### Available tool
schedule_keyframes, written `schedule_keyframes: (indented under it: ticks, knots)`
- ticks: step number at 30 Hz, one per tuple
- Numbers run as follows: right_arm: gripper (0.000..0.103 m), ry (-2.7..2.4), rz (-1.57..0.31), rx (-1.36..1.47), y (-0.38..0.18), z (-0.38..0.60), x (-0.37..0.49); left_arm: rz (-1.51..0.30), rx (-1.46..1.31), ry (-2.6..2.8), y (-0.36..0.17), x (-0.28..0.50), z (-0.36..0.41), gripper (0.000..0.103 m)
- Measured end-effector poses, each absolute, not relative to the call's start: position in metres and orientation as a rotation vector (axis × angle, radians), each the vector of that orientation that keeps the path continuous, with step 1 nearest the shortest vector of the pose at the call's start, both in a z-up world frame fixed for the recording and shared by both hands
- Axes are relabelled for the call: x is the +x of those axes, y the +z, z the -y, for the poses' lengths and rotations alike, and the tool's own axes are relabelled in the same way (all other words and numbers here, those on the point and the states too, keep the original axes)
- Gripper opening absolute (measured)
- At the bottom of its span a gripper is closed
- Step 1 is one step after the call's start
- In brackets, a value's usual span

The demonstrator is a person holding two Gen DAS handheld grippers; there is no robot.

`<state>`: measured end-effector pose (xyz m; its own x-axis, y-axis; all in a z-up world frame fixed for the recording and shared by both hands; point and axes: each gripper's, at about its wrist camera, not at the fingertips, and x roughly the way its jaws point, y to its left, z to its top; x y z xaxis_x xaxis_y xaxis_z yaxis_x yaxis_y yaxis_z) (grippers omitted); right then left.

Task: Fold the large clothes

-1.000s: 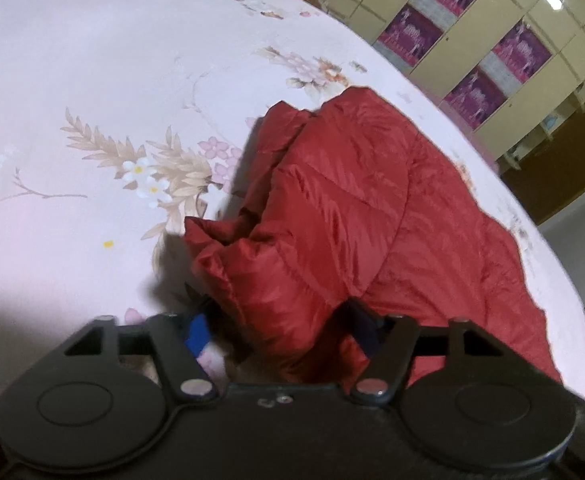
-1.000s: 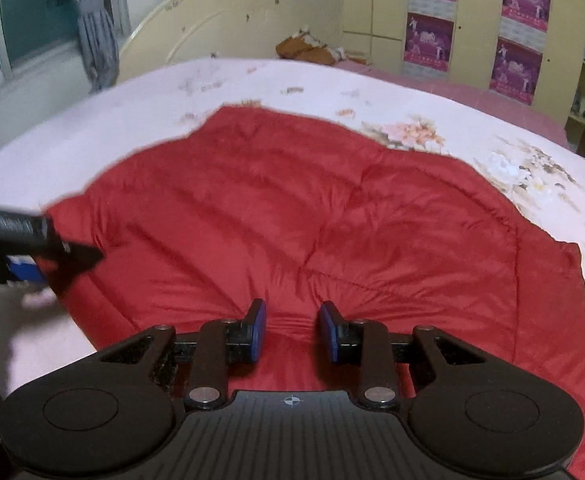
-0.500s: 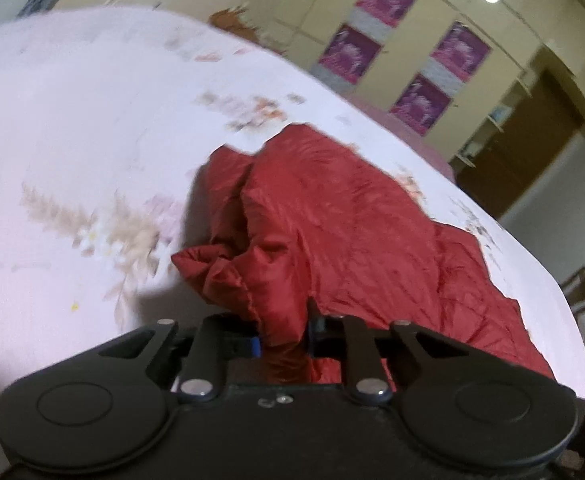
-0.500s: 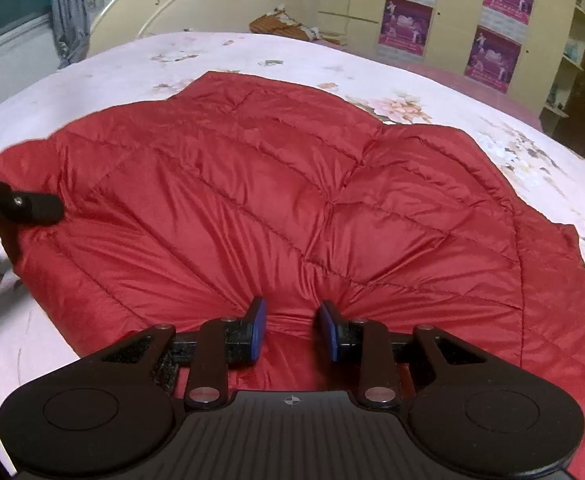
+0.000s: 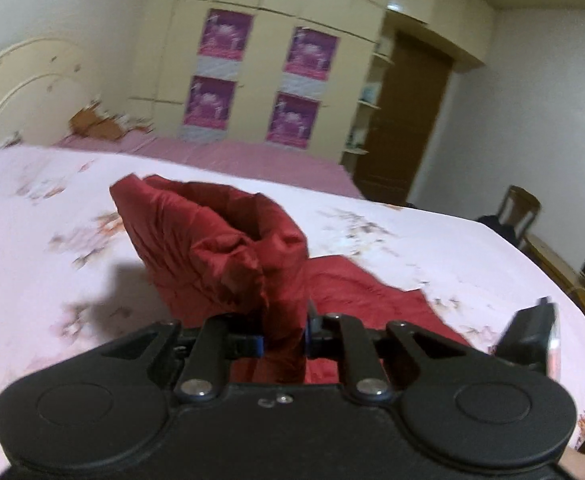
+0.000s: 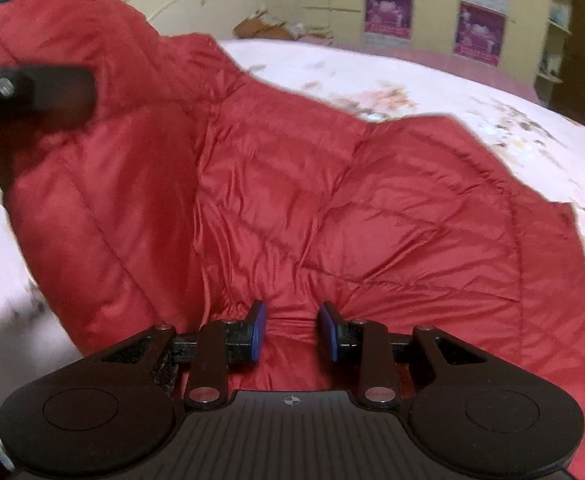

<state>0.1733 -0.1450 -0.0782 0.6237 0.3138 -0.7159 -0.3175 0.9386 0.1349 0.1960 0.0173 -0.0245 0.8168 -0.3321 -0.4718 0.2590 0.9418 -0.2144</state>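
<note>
Both views are smeared by motion, so the flower print on the bed (image 5: 432, 248) is hard to make out. In the left wrist view, the part of the red jacket (image 5: 228, 240) caught in the left claw (image 5: 284, 338) hides the ends of both pads; only thin blue edges show on either side of the cloth. The left claw has just been closing and is now clamped on a bunched fold of the jacket, which rises in a puffy lump above the bed in front of it. The rest of the jacket trails down to the right onto the bedspread. At the right edge a black part of the other tool is cut off.

In the right wrist view the jacket (image 6: 292, 184) fills most of the frame, its lower right running out of view. The right claw (image 6: 291, 330) pinches a ridge of the fabric between its blue pads. The left tool's black finger at the far left is blurred and partly cut off, with the lifted corner of the jacket draped around it
</note>
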Motion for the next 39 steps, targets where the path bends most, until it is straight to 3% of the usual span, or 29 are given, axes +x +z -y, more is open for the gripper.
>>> schedule_keyframes:
  ticks: [10,24,28,31,39]
  knots:
    - [0.031,0.143,-0.809,0.083,-0.055,0.26,0.108,-0.522,0.007,-0.517,-0.037,0.192,0.081,0.015]
    - [0.031,0.032,-0.829,0.25,-0.074,0.303,0.077,-0.653,0.191,-0.714,-0.105,0.176,0.162,0.016]
    - [0.031,0.009,-0.802,0.327,-0.06,0.316,0.073,-0.665,0.185,-0.733,-0.099,0.176,0.164,0.038]
    - [0.031,0.004,-0.765,0.343,-0.051,0.327,0.074,-0.672,0.147,-0.749,-0.092,0.174,0.163,0.071]
    - [0.031,0.044,-0.649,0.38,-0.021,0.337,0.076,-0.616,0.042,-0.709,-0.063,0.165,0.136,0.078]
